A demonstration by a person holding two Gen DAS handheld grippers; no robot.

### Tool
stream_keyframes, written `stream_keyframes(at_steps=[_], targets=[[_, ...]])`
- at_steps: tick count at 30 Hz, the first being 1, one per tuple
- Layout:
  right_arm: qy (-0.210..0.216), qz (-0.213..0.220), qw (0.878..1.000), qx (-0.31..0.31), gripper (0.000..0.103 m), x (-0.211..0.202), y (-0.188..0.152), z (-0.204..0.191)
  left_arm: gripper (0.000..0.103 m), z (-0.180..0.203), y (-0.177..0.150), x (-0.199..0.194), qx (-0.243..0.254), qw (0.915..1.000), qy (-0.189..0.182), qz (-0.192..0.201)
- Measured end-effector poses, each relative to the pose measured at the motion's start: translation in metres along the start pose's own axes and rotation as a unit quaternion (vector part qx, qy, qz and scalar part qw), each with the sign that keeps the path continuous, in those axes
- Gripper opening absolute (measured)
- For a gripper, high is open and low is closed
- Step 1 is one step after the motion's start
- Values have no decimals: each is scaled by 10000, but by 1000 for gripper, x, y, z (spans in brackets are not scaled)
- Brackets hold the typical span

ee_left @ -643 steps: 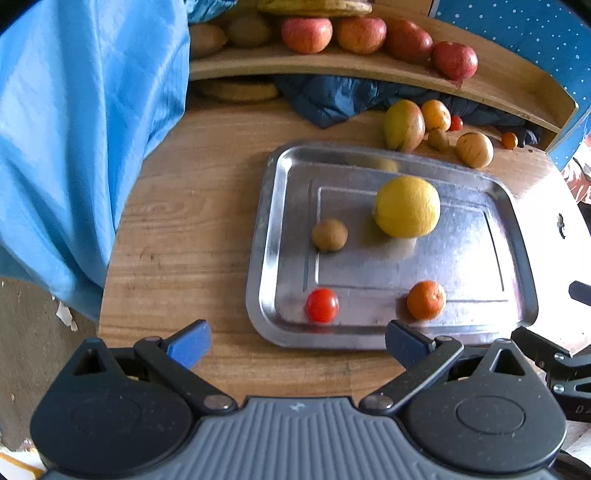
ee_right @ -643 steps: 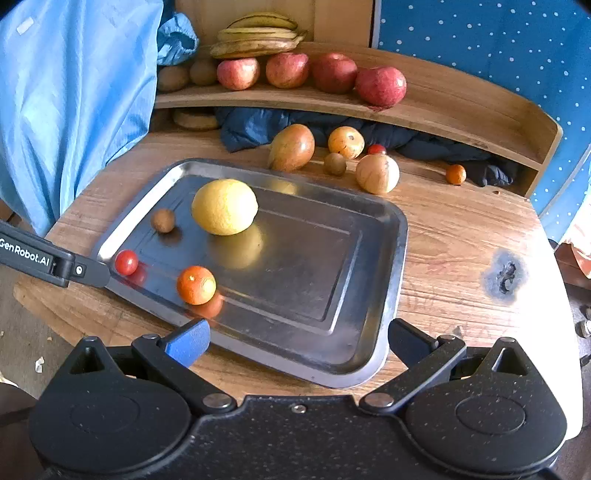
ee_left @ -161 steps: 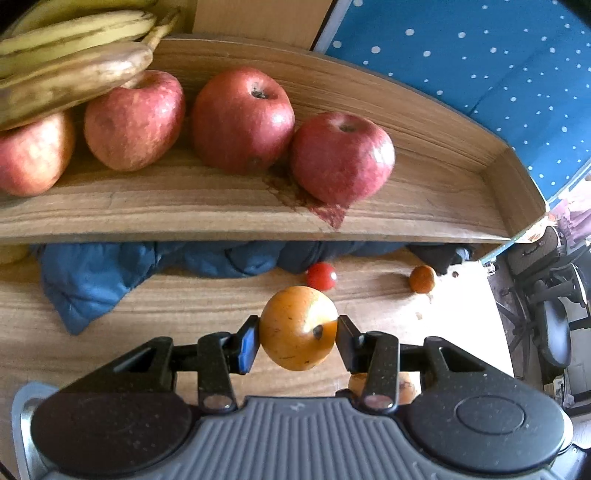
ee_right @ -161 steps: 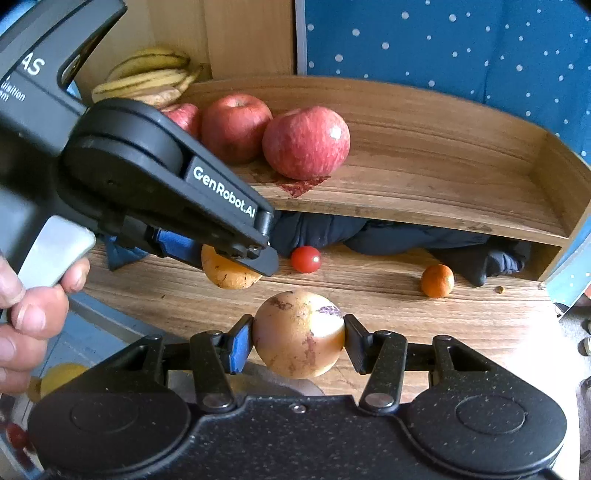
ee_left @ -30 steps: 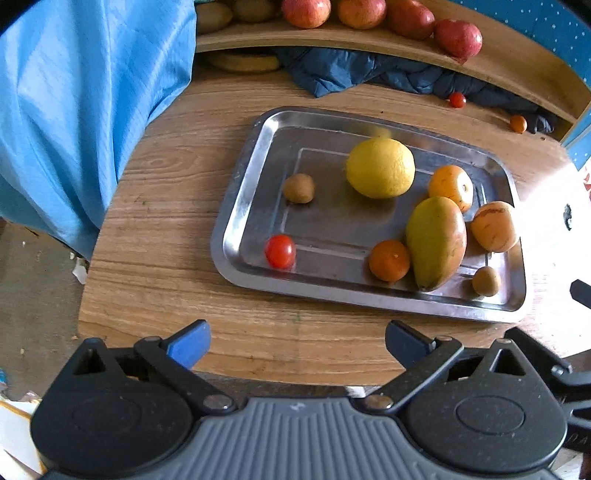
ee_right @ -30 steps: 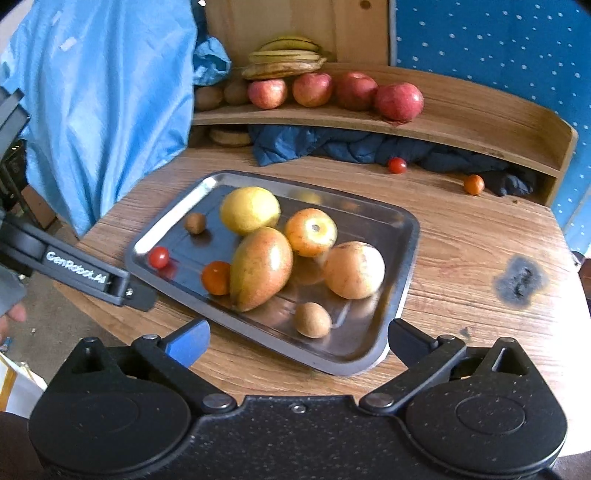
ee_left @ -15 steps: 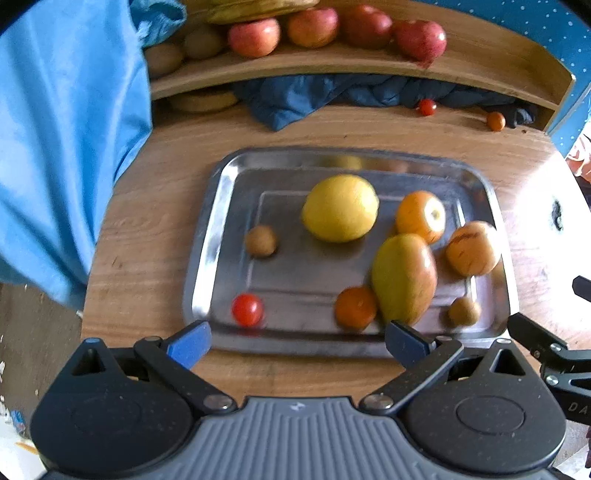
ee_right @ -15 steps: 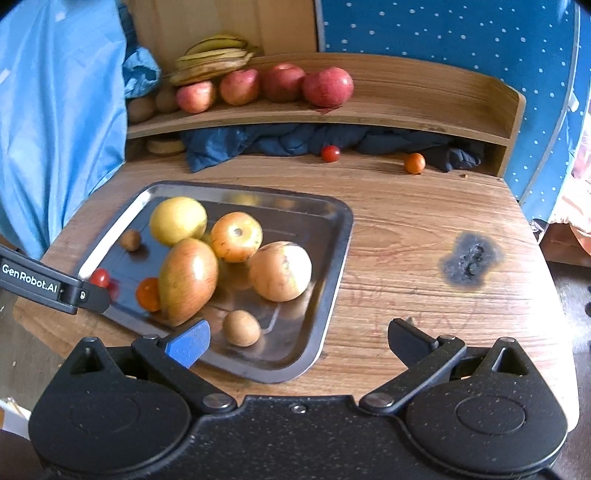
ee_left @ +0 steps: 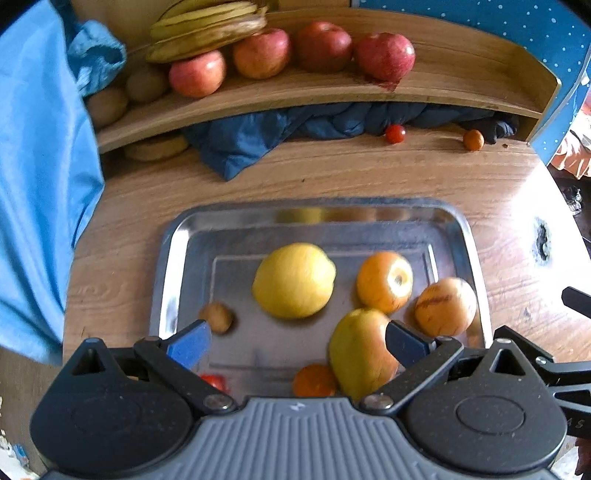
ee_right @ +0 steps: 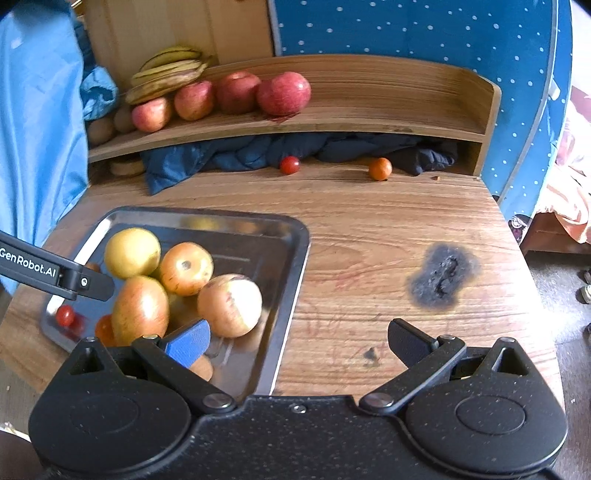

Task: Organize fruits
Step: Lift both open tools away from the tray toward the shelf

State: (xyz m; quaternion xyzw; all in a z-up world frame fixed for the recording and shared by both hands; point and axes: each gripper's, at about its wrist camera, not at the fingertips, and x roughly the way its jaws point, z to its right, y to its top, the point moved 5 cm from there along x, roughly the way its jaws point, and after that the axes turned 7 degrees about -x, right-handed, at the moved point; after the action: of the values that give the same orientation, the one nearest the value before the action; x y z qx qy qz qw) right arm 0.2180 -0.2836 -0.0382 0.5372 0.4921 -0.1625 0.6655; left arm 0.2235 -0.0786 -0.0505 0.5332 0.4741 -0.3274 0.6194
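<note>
Wooden table (ee_right: 369,236) with a dark scorch mark (ee_right: 441,277) toward the right, backed by a curved wooden shelf (ee_right: 369,122) and a blue dotted wall (ee_right: 406,29); blue cloth (ee_left: 37,166) hanging at the left. On the shelf, a row of red apples (ee_left: 321,46) under a bunch of bananas (ee_left: 207,26); beneath it, dark blue fabric (ee_left: 295,125). Loose on the table near that fabric, a cherry tomato (ee_right: 289,164) and a small orange fruit (ee_right: 380,168), well apart. On the metal tray (ee_left: 173,251): yellow citrus (ee_left: 294,280), orange fruit (ee_left: 384,282), speckled round fruit (ee_left: 445,306), mango (ee_left: 360,354), small brown fruit (ee_left: 217,316), and at the near edge a small orange one (ee_left: 314,380) and a red tomato (ee_left: 214,380), partly hidden. Left gripper (ee_left: 295,343) spread wide above the tray's near edge, holding nothing. Right gripper (ee_right: 295,341) likewise wide and empty, over the tray's right rim and bare table.
</note>
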Motion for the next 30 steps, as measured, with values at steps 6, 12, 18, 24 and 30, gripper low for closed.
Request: stream_keyframes(at_steps=[6, 12, 18, 24, 30], targets=[[-55, 5, 9999, 105, 102, 10, 10, 9, 102, 9, 21, 9, 110, 9999, -91, 40], [-114, -6, 9997, 198, 102, 21, 21, 17, 102, 22, 41, 19, 232, 9994, -263, 37], [-167, -19, 9995, 273, 102, 32, 29, 25, 102, 33, 58, 29, 313, 9988, -363, 13], [-258, 29, 9988, 413, 102, 41, 36, 33, 102, 44, 73, 42, 341, 9982, -484, -44], [-362, 88, 9980, 516, 102, 49, 43, 40, 102, 58, 81, 57, 334, 9974, -637, -64]])
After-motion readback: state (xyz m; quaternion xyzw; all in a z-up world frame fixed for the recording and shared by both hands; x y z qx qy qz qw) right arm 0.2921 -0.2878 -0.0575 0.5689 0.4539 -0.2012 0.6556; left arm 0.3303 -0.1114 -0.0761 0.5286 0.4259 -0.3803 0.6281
